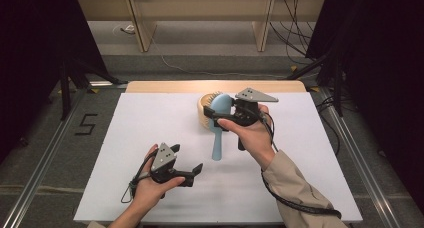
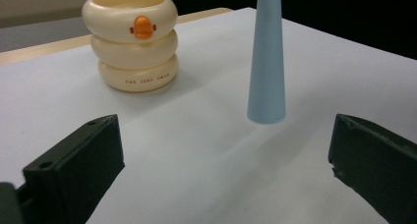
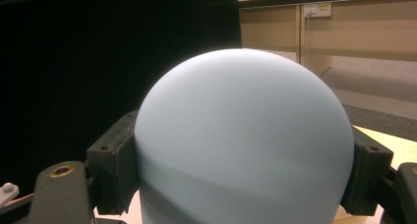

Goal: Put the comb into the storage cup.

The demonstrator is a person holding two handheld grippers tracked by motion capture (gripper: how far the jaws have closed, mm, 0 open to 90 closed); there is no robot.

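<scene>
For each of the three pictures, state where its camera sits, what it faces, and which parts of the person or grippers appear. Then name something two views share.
High view: above the table's near side, facing forward and down; both forearms, left gripper, right gripper.
Left gripper view: on the open left gripper, facing the cream cup and blue brush handle; two black jaws.
Right gripper view: on the right gripper, facing the brush head clamped between its jaws.
Shared: the brush appears in all three.

The pale blue plastic hairbrush [image 1: 218, 119] had a rounded oval head and a tapering handle. It was held by its head, handle hanging down toward the white tabletop [image 1: 150, 128], just beside the cream ringed plastic cup with an orange duck bill [image 2: 130, 40].
</scene>
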